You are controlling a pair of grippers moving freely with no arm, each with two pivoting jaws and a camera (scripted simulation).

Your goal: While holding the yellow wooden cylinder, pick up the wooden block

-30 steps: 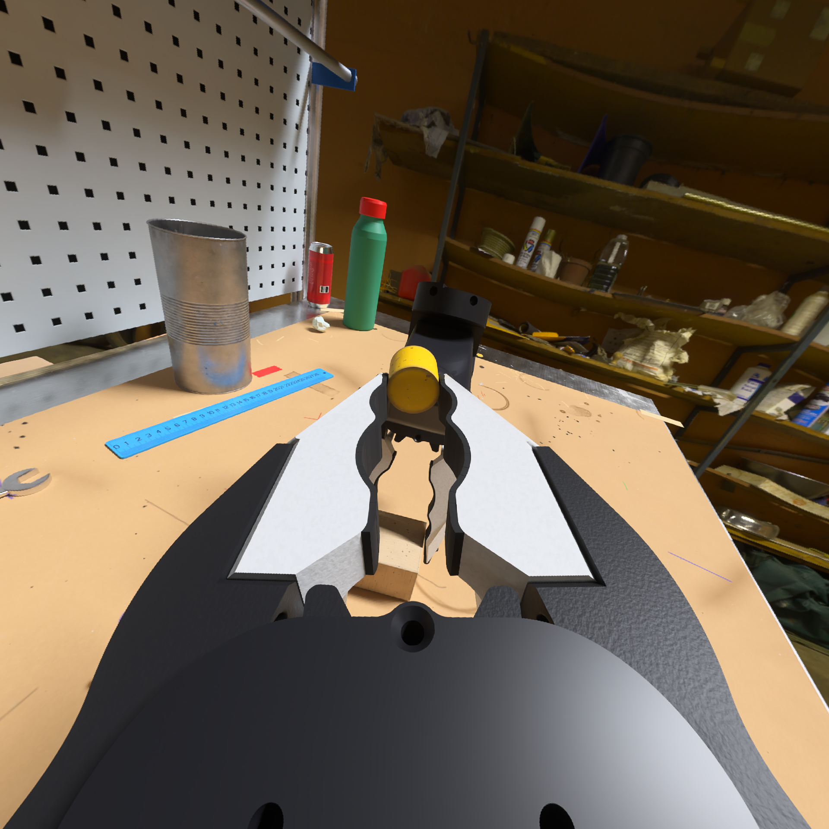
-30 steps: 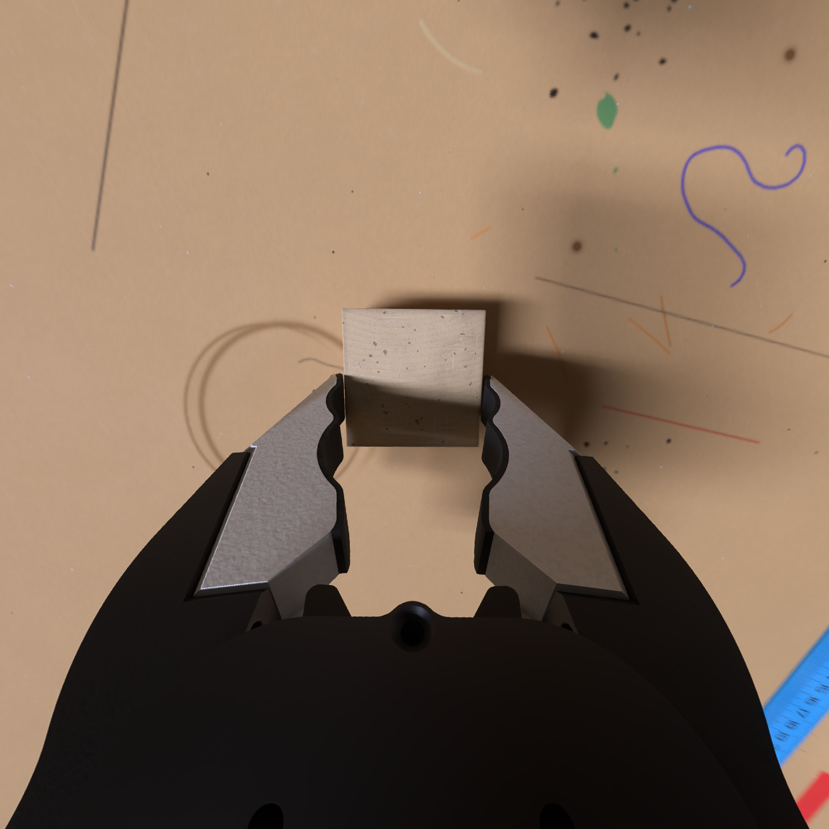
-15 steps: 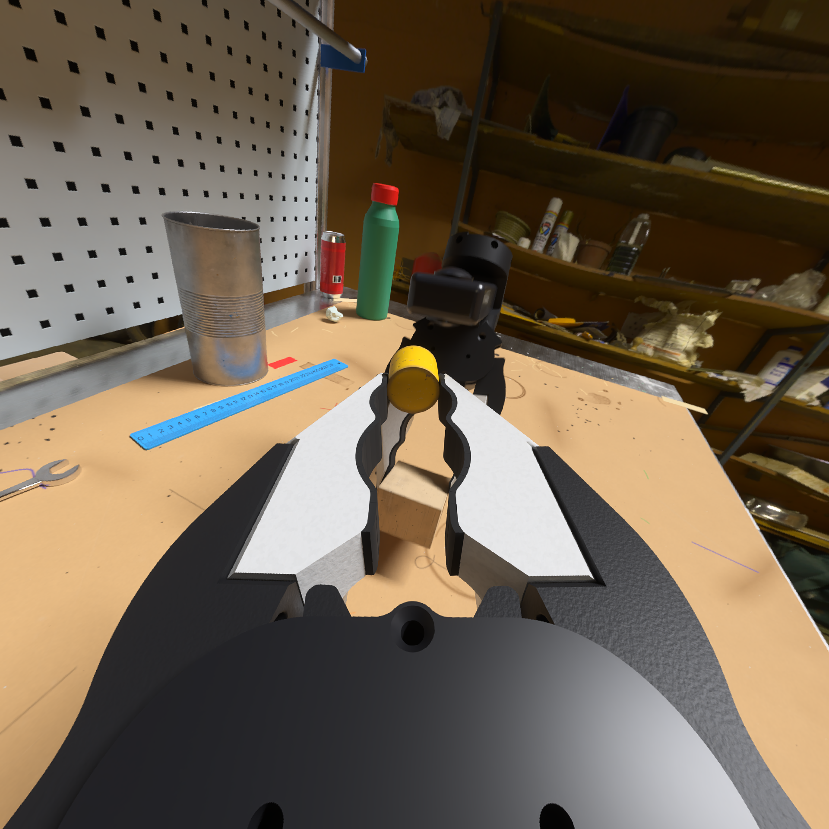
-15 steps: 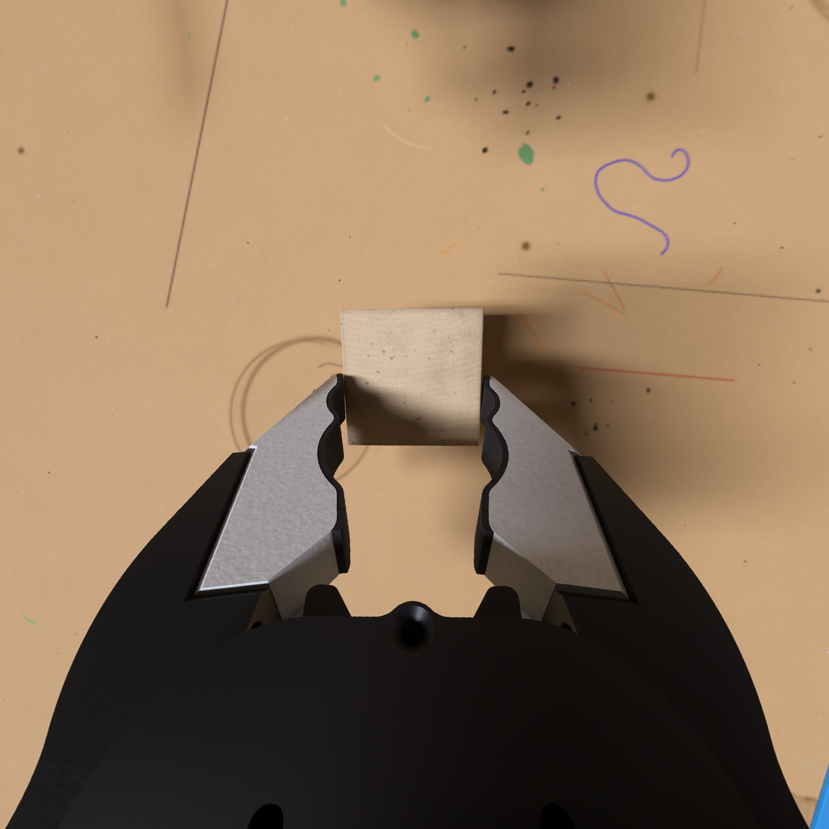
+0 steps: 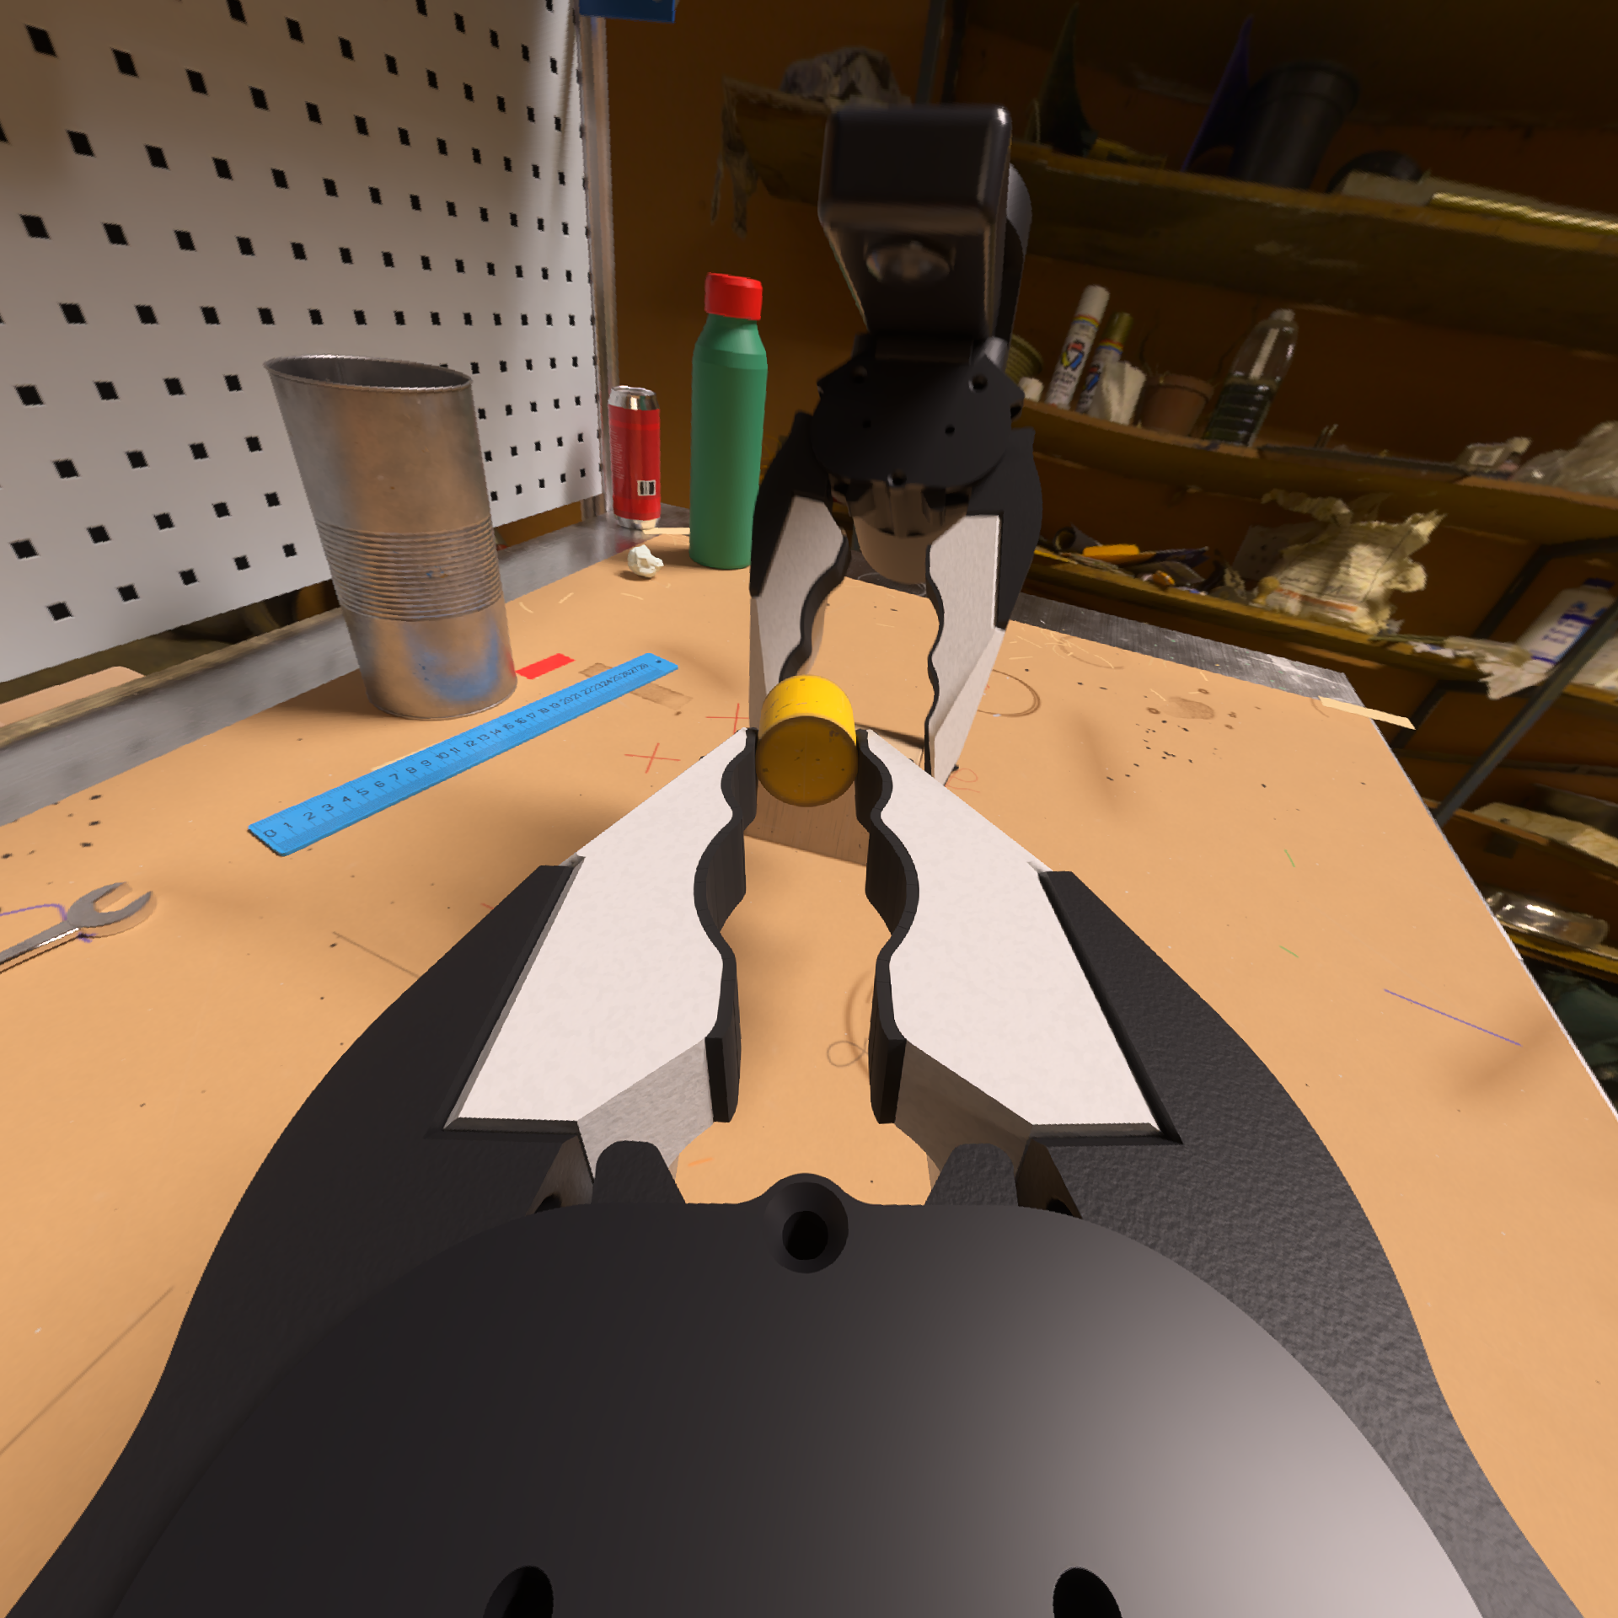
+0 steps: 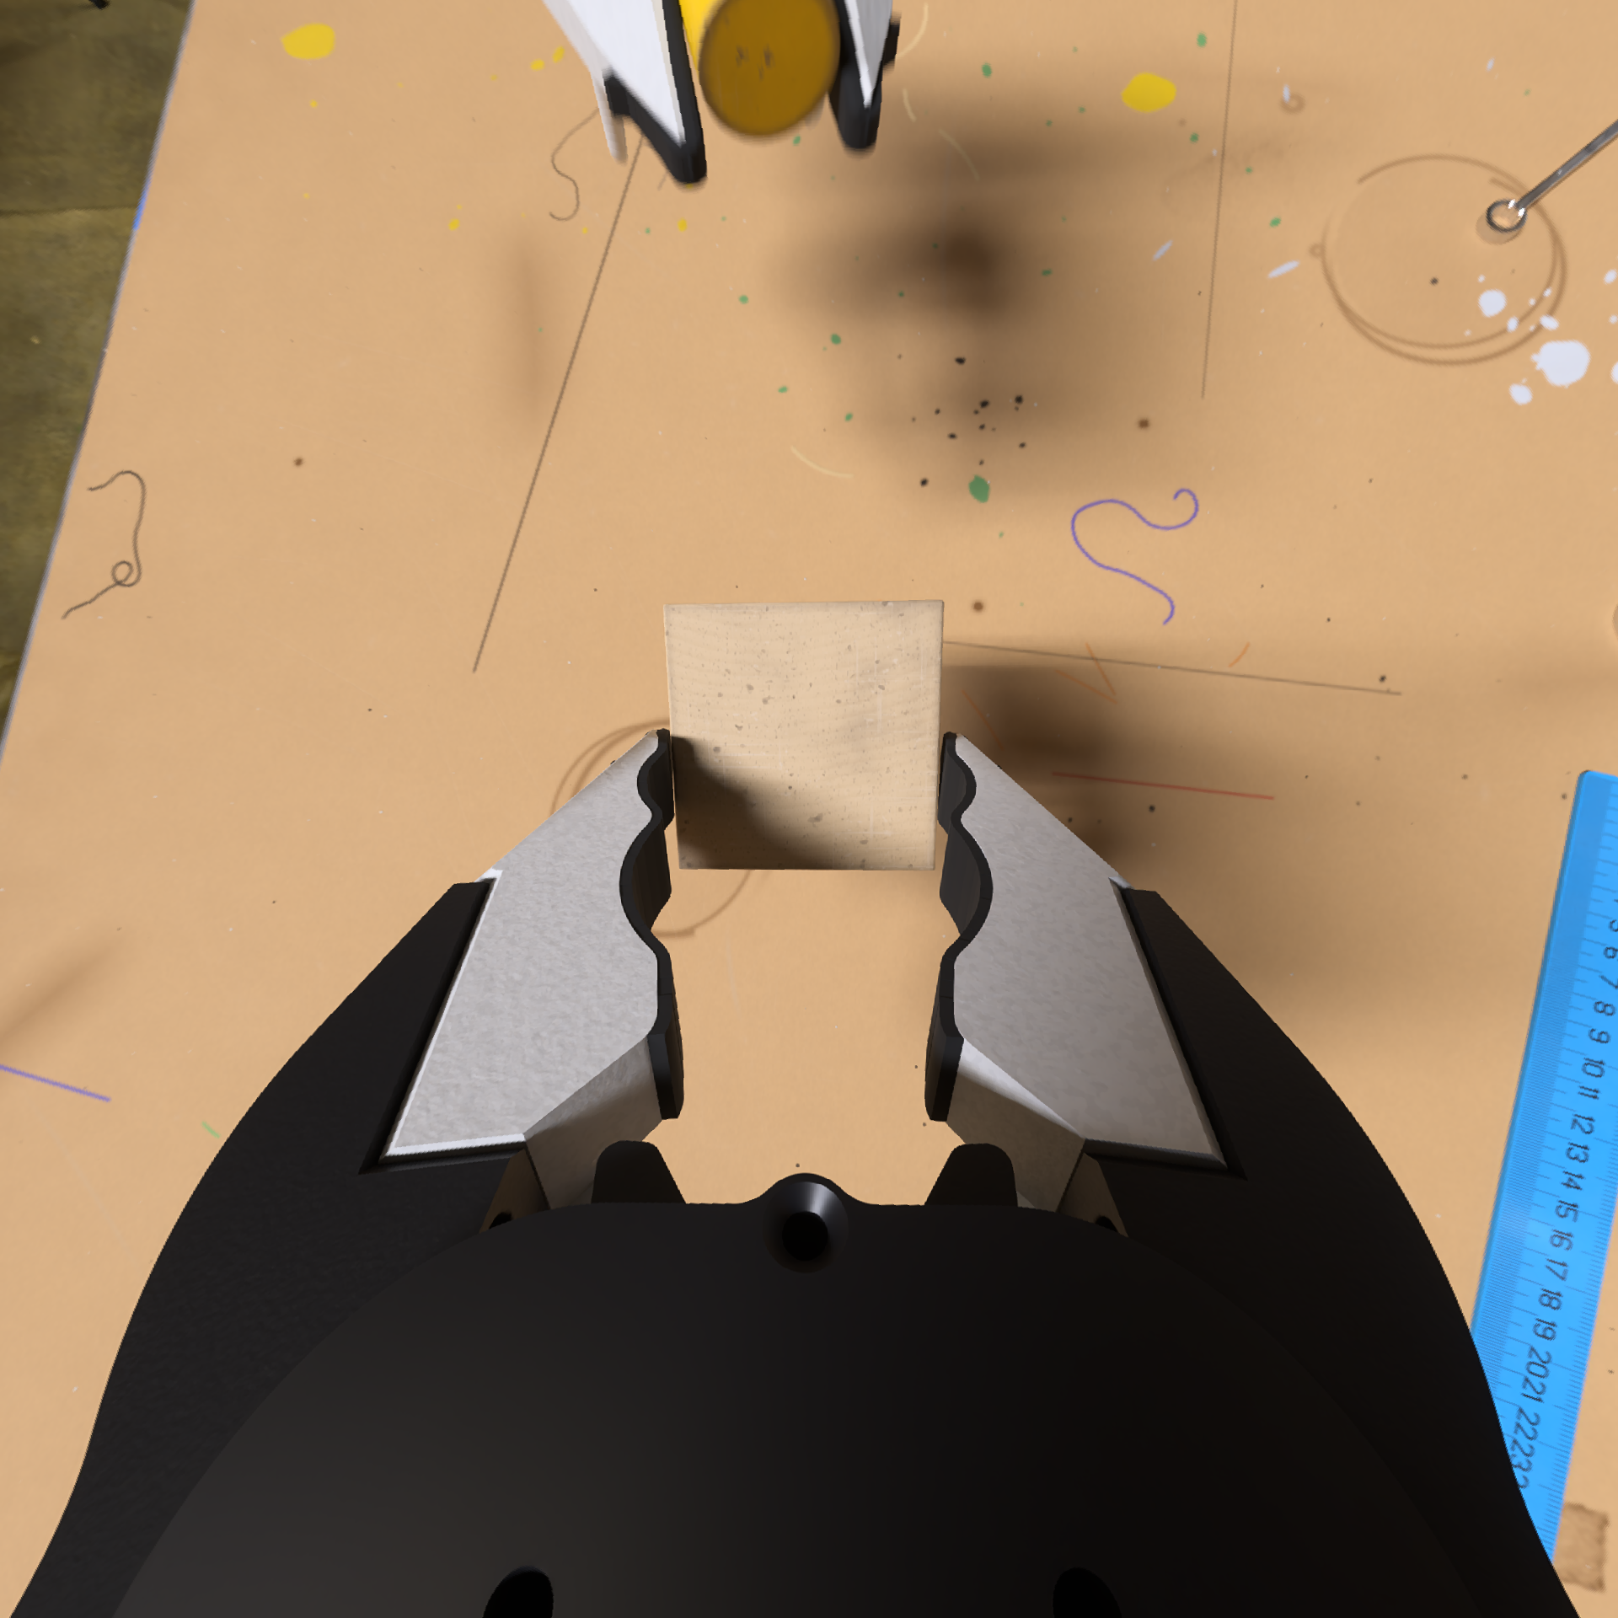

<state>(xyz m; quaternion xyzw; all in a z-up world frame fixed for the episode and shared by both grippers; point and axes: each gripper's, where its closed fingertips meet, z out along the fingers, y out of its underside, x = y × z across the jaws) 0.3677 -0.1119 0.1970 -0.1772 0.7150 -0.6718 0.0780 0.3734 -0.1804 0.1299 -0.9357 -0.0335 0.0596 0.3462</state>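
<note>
My left gripper (image 5: 805, 757) is shut on the yellow wooden cylinder (image 5: 805, 744), held lying along the fingers above the table. My right gripper (image 6: 805, 762) is shut on the wooden block (image 6: 804, 735), a pale square block gripped on its two sides and held clear of the tan table (image 6: 350, 438). In the left wrist view the right gripper (image 5: 862, 718) points down just beyond the cylinder, and the block (image 5: 801, 836) shows partly below it. In the right wrist view the left gripper (image 6: 775, 131) and cylinder (image 6: 766, 66) are at the top edge.
A metal cup (image 5: 403, 534), a blue ruler (image 5: 464, 753), a green bottle (image 5: 728, 429) and a red can (image 5: 635, 455) stand to the left by the pegboard. A wrench (image 5: 79, 919) lies far left. Cluttered shelves are past the table's right edge.
My right gripper has risen with the block, which is off the table. My left gripper has drawn back with the cylinder, so the right gripper now shows in front of it.
</note>
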